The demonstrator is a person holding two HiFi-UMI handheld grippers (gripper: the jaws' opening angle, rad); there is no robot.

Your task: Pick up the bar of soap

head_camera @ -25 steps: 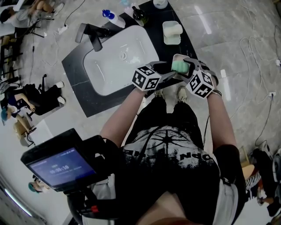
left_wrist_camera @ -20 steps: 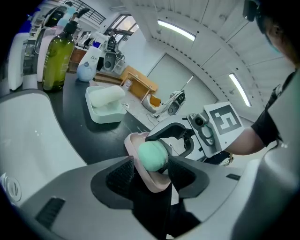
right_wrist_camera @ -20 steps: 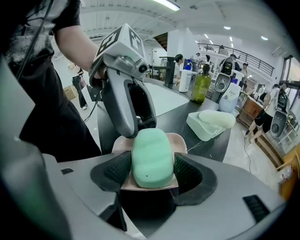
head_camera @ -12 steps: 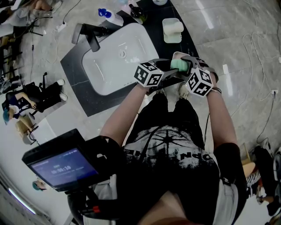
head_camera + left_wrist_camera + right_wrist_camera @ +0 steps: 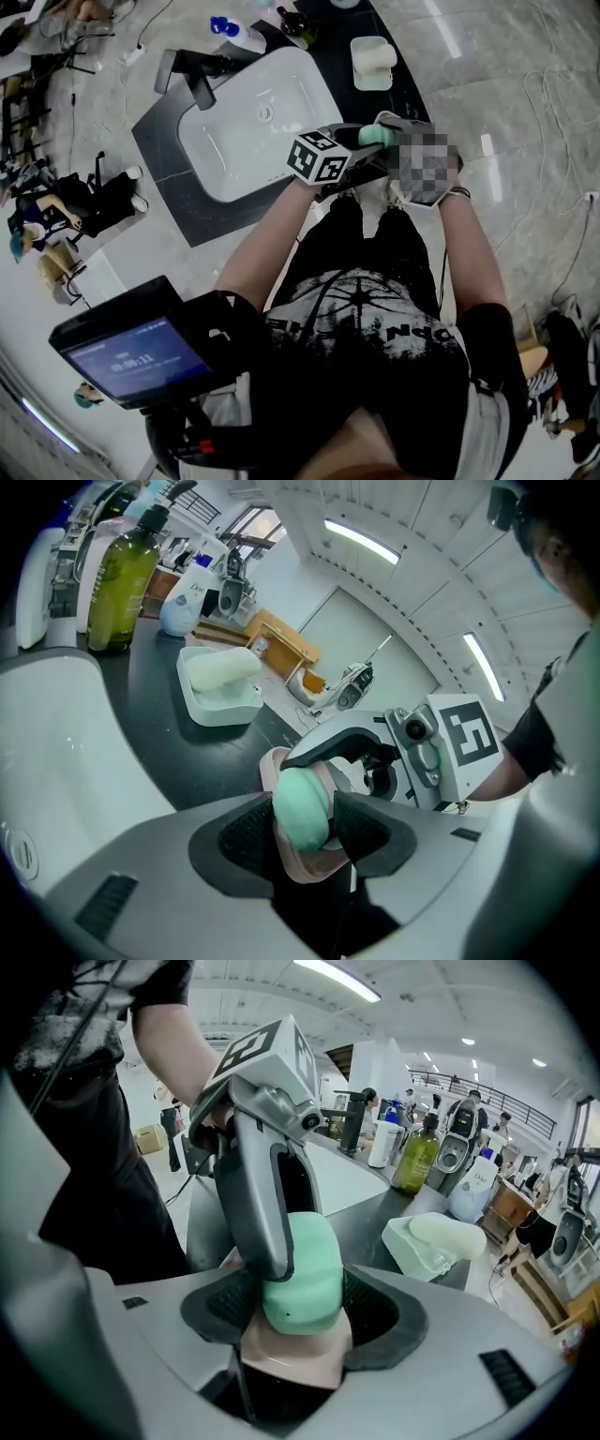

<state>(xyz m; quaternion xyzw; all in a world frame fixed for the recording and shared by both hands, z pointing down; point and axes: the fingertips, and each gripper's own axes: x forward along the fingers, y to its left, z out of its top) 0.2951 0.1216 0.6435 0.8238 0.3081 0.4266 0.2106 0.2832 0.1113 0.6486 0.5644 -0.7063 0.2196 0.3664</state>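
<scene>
The mint-green bar of soap [image 5: 302,803] rests in a pink soap dish [image 5: 314,869], held up in front of the person. My left gripper [image 5: 305,829] is shut on the bar of soap [image 5: 305,1274], with its pads against the bar's two sides. My right gripper [image 5: 300,1314] comes in from the opposite side and is shut on the pink soap dish [image 5: 295,1358] below the bar. In the head view the bar of soap [image 5: 372,136] shows between the two marker cubes, near the counter's front edge. One finger [image 5: 262,1194] of the left gripper hides part of the bar.
A white sink basin [image 5: 253,117] with a dark faucet [image 5: 192,80] is set in the black counter [image 5: 169,187]. A pale green dish with a second bar [image 5: 372,61] stands behind, and there are bottles [image 5: 122,569] at the back. Cables lie on the floor [image 5: 553,112].
Both grippers stay close together at the counter's edge with the soap between them. No grip has changed.
</scene>
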